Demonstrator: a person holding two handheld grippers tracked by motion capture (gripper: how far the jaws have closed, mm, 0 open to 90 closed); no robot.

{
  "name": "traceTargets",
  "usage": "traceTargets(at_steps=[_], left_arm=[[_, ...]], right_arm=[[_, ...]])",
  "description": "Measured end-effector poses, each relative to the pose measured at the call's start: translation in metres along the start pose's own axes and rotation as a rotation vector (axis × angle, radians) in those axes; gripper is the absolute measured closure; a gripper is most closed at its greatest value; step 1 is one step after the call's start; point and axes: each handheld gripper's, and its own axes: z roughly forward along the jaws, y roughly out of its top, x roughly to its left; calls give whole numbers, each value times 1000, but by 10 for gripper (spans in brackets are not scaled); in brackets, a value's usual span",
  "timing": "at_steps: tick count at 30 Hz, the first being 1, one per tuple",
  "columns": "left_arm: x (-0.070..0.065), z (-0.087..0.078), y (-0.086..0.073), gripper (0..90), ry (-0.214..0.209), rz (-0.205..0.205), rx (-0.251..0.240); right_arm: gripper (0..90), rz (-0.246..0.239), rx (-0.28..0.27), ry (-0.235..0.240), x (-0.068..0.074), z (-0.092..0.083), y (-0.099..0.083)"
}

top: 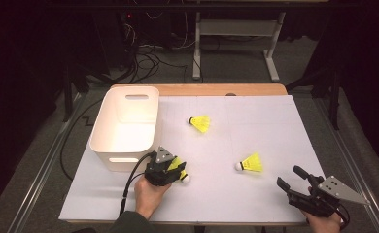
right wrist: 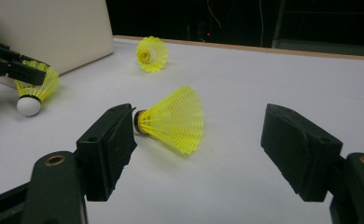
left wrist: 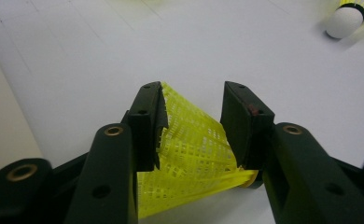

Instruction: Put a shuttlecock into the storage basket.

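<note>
Three yellow shuttlecocks with white corks are on the white table sheet [top: 255, 204]. One shuttlecock [top: 183, 177] lies by the bin's near corner, and my left gripper [top: 177, 170] is closed on its mesh skirt [left wrist: 194, 149]; both pads touch the skirt's sides in the left gripper view. A second shuttlecock [top: 250, 163] lies on its side right of centre, ahead of my right gripper [top: 288, 175]. In the right gripper view, that gripper [right wrist: 201, 126] stands wide open with this shuttlecock [right wrist: 173, 119] beyond its jaws. The third shuttlecock [top: 200, 123] rests farther back, near the middle.
A white plastic bin [top: 122, 160] with handle cut-outs stands at the left of the table, just behind my left hand. A cable [top: 129, 184] trails from the left gripper toward the front edge. The wooden table edge [top: 216, 90] runs along the back.
</note>
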Motion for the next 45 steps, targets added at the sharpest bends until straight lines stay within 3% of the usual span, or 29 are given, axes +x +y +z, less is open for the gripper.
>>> traceTargets(at_steps=[13,24,34,40,45], left_arm=[[1,-3,0,741,-64,-3,-13],[2,-4,1,858,-71,-3,-15],[-8,-3,11,889,-107,27,-23],[-8,-1,16,895,-155,12,-30],[-8,0,20,897,-168,14,-29]], right_arm=[[265,3,2,1,0,0,0],[265,1,0,2,0,0,0],[266,-1,0,5,1,0,0],[266,1,0,4,1,0,0],[266,2,-2,2,0,0,0]])
